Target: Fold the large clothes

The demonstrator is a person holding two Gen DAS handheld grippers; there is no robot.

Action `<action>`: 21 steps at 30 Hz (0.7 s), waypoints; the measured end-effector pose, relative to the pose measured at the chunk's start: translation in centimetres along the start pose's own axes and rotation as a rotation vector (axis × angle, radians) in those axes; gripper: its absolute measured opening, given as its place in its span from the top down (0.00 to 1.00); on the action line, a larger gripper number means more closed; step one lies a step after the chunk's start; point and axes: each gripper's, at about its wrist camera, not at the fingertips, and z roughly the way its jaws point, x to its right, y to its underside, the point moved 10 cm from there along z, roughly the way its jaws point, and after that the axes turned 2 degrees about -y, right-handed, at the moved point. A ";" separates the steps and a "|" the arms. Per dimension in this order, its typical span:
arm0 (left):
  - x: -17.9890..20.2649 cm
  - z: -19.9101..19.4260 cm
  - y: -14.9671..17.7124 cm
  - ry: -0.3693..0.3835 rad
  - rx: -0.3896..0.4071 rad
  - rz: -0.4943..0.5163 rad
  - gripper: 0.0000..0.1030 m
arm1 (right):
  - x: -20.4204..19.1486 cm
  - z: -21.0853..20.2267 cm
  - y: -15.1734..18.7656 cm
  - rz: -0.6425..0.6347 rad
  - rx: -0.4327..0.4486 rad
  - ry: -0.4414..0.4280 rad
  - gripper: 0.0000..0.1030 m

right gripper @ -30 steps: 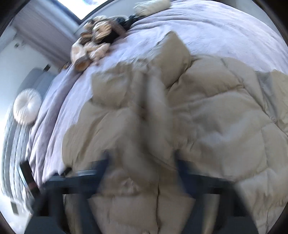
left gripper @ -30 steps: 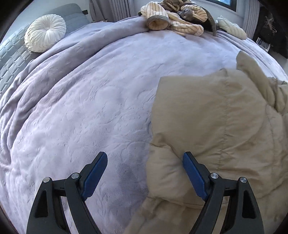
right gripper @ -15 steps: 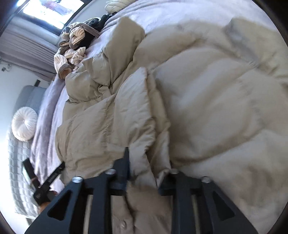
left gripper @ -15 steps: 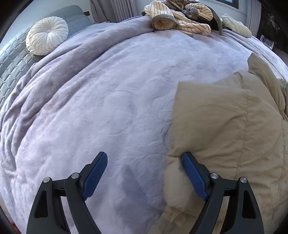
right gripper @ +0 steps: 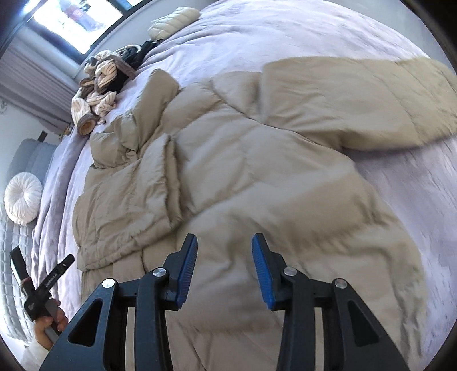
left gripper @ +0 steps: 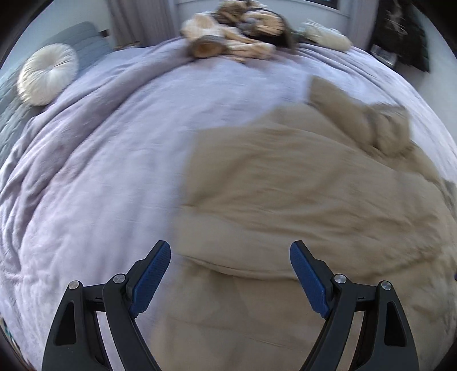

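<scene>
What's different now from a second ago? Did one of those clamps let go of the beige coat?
Yes. Half a second ago the right gripper was pinched shut on a fold of the beige puffer jacket; now its jaws stand open above it, holding nothing. The left gripper was open throughout but has shifted right, from over the lavender blanket to over the jacket. The round white cushion and striped clothes pile stayed put.

Daylight from window (right gripper: 71, 22), soft shadows, motion blur in left view, fisheye bending, dark vignetted corners
</scene>
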 end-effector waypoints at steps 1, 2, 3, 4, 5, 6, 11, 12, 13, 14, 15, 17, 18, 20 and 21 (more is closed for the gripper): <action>1.5 -0.4 0.1 0.016 0.001 0.018 0.17 | 0.4 -0.5 0.2 0.008 -0.001 -0.001 0.58; 2.9 -0.7 0.0 0.031 0.002 0.035 0.17 | 0.8 -0.9 0.3 0.014 -0.003 -0.002 0.58; 4.4 -1.1 0.2 0.050 0.006 0.054 0.17 | 1.1 -1.3 0.4 0.020 -0.003 -0.004 0.58; 5.7 -1.4 0.3 0.067 0.007 0.070 0.17 | 1.6 -1.7 0.5 0.026 -0.003 -0.006 0.58; 7.1 -1.7 0.5 0.083 0.006 0.087 0.16 | 2.0 -2.2 0.6 0.032 -0.002 -0.007 0.57; 8.5 -2.0 0.8 0.098 0.004 0.105 0.17 | 2.3 -2.5 0.6 0.037 -0.001 -0.008 0.57; 14.1 -2.7 2.1 0.154 -0.016 0.159 0.17 | 5.3 -4.8 0.2 0.077 0.024 -0.008 0.51; 15.3 -2.7 2.3 0.159 -0.024 0.168 0.17 | 6.2 -5.3 -0.1 0.093 0.031 -0.006 0.51; 16.1 -2.6 2.4 0.161 -0.026 0.173 0.17 | 7.2 -5.7 -0.3 0.109 0.038 -0.002 0.51; 16.8 -2.5 2.4 0.162 -0.027 0.176 0.17 | 7.9 -6.1 -0.4 0.122 0.044 0.002 0.51; 17.6 -2.3 2.3 0.163 -0.027 0.177 0.17 | 8.9 -6.5 -0.6 0.138 0.051 0.006 0.51; 18.8 -1.9 2.3 0.163 -0.029 0.176 0.17 | 10.6 -7.4 -0.7 0.161 0.064 0.015 0.51; 19.4 -1.3 2.2 0.155 -0.030 0.178 0.17 | 11.2 -7.6 -0.8 0.167 0.067 0.018 0.51; 20.1 -0.3 2.2 0.135 -0.042 0.185 0.17 | 12.4 -8.0 -0.7 0.184 0.071 0.023 0.51; 20.6 0.2 2.1 0.126 -0.043 0.187 0.17 | 12.9 -8.1 -0.6 0.190 0.071 0.022 0.51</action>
